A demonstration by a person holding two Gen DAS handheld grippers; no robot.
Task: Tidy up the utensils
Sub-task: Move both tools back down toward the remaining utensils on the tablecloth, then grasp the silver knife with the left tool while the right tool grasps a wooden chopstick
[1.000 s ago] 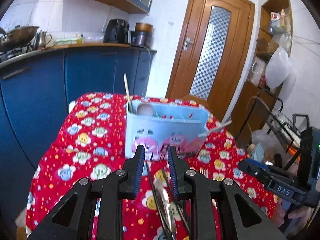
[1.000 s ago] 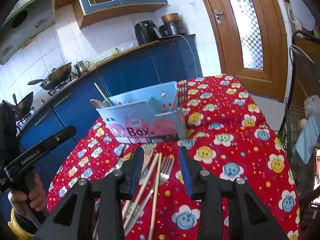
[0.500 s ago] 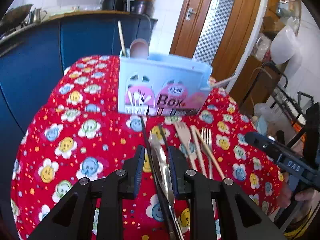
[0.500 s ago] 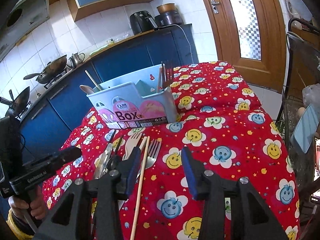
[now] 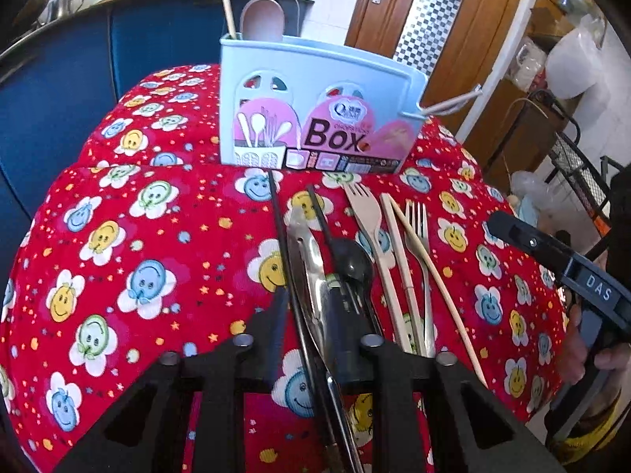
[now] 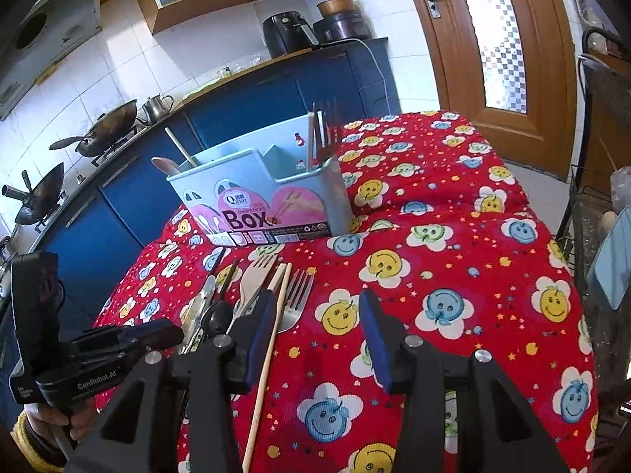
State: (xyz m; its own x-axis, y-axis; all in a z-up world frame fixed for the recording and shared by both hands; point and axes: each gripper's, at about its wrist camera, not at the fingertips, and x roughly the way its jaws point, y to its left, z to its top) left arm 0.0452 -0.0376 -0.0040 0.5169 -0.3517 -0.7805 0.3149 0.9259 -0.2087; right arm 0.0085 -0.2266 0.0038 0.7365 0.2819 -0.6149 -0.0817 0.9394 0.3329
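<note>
A light blue utensil box (image 5: 319, 118) stands on the red smiley tablecloth (image 5: 138, 244); it also shows in the right wrist view (image 6: 268, 197), holding a spoon, a chopstick and forks. Loose utensils lie in front of it: a steel knife (image 5: 311, 268), a black spoon (image 5: 351, 264), black chopsticks, a beige fork (image 5: 366, 213), a beige chopstick (image 5: 434, 276) and a metal fork (image 5: 420, 236). My left gripper (image 5: 315, 315) is low over the knife and black spoon, jaws open around them. My right gripper (image 6: 315, 331) is open and empty beside the metal fork (image 6: 295, 299).
Blue kitchen cabinets (image 6: 244, 98) with woks (image 6: 106, 126) stand behind the table. A wooden door (image 6: 493, 39) is at the right. A metal rack (image 5: 572, 165) stands off the table's right edge.
My left gripper has dropped toward the table and moved onto the knife and black spoon, jaws wider apart. My right gripper has moved slightly closer and opened wider.
</note>
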